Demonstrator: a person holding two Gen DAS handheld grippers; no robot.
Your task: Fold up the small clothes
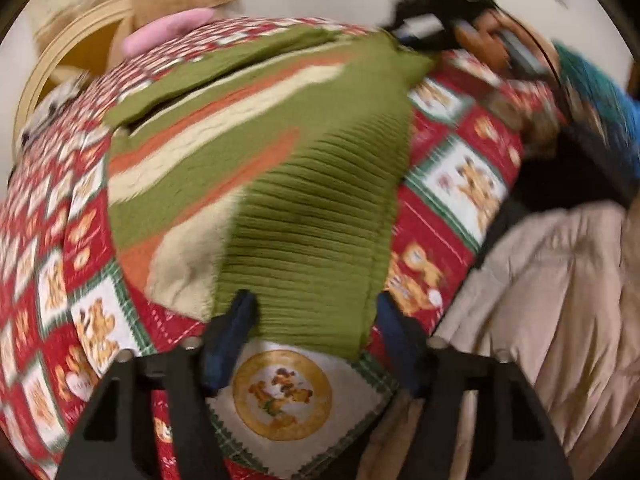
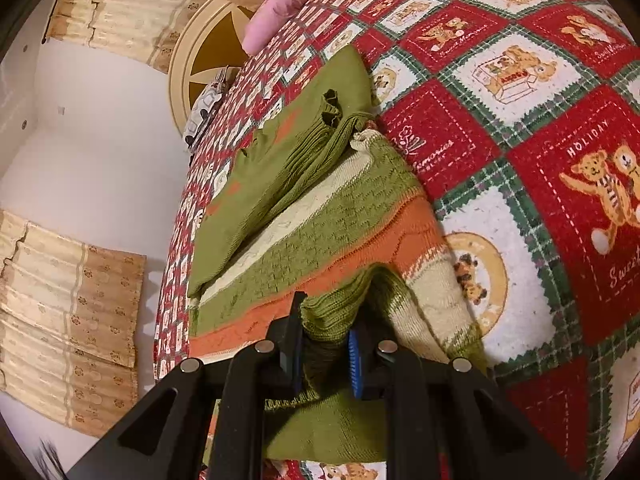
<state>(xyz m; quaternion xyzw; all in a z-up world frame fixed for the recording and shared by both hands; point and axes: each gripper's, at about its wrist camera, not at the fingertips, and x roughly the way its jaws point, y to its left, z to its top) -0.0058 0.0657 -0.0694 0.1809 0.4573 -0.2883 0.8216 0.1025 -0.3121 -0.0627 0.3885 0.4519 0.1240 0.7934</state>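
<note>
A small green knit sweater (image 1: 304, 184) with orange and cream stripes lies on a red Christmas teddy-bear blanket (image 1: 452, 184). My left gripper (image 1: 314, 312) is open, its blue-padded fingers standing either side of the sweater's near ribbed hem. In the right wrist view the sweater (image 2: 320, 208) lies with one sleeve folded across it. My right gripper (image 2: 326, 344) is shut on a bunched green fold of the sweater at its near edge. The right gripper also shows blurred at the far corner in the left wrist view (image 1: 448, 12).
A pink pillow (image 2: 280, 8) lies at the far end of the blanket. A beige quilted cover (image 1: 560, 304) hangs to the right. A round cream frame (image 2: 204, 64) and tan curtains (image 2: 72, 320) stand against the white wall.
</note>
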